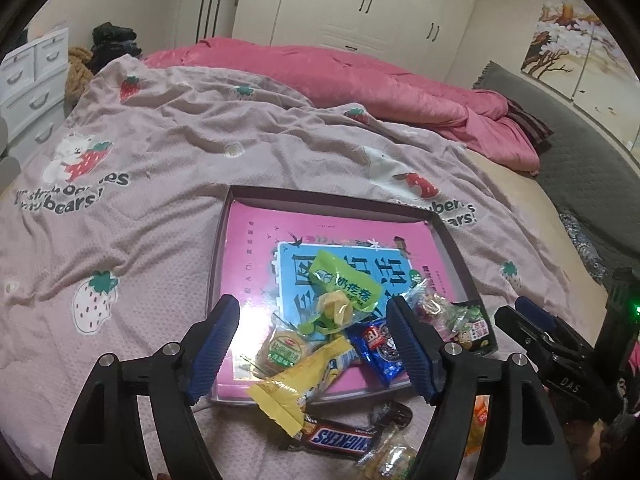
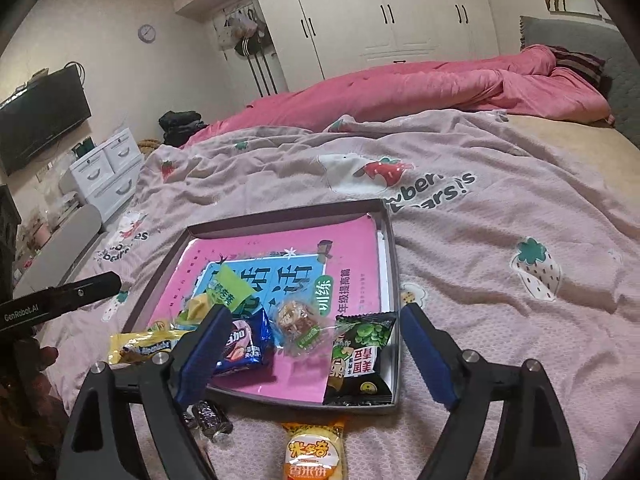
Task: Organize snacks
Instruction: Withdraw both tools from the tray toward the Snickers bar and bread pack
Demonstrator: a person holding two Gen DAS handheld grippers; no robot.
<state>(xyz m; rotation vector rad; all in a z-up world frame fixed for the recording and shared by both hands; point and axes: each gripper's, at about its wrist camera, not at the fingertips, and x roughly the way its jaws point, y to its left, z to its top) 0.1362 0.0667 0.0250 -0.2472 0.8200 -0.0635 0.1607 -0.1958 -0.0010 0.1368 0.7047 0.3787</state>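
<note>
Rice cracker packet cut off below

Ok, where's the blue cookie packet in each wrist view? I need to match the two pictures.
Left wrist view: blue cookie packet lies low and right of centre in the tray, just left of the right-hand fingertip.
Right wrist view: the packet lies low and left of centre, partly behind the left-hand fingertip.
Shared landmark: the green pea packet at the tray's near corner.

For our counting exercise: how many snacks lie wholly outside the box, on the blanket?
4: Snickers bar, dark candy beside it, pale wrapped sweet at the frame's bottom, orange cracker pack in front of the box. Others may be hidden.
</note>
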